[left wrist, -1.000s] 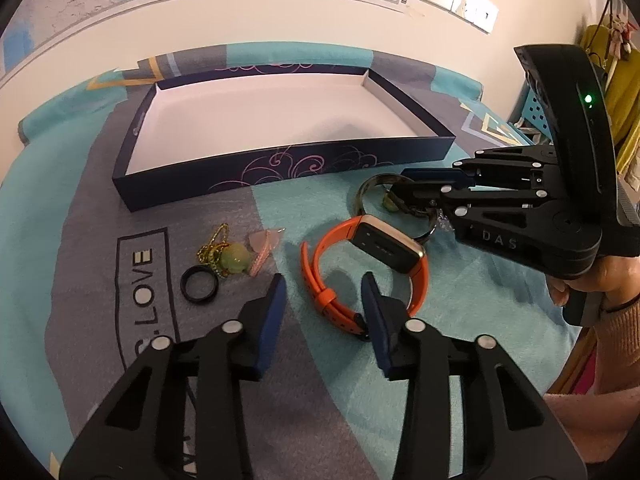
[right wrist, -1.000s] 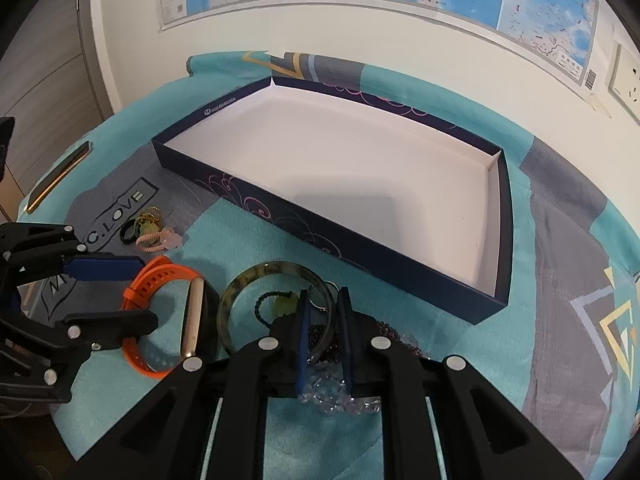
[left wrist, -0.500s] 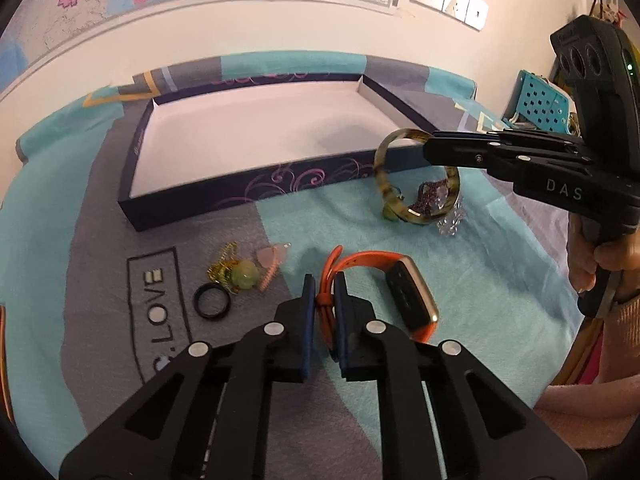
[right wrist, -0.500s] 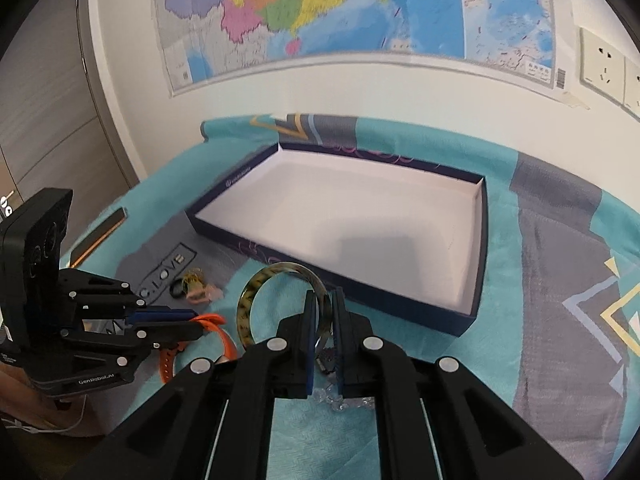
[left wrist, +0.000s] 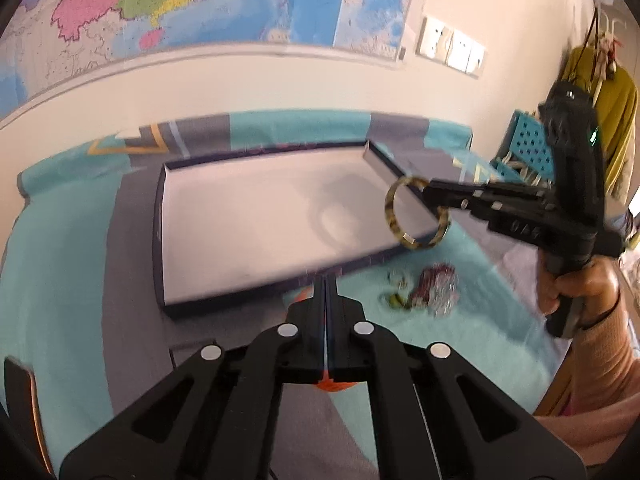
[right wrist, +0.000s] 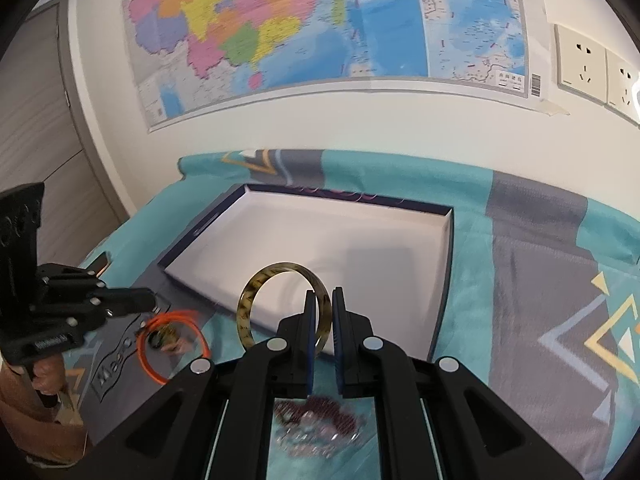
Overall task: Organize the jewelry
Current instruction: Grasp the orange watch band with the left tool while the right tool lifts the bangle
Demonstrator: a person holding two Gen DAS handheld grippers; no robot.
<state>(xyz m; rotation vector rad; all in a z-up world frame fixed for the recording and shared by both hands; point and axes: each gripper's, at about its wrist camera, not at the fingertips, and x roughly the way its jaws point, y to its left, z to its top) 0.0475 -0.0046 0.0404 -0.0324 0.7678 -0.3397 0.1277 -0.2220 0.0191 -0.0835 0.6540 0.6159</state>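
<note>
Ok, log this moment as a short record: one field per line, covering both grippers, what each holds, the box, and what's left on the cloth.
left gripper: jaws shut on the orange watch, lifted off the cloth
right gripper: jaws shut on the bangle, held up by the box's near wall
box: open, dark walls, white inside, nothing in it
cloth: teal and grey, covers the table
left on cloth: bead pile near the box; small ring cluster, blurred
blur: strong in both views, fine detail unreadable

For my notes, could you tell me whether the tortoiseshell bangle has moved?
Yes: the bangle has gone from the cloth up over the box's right edge.
</note>
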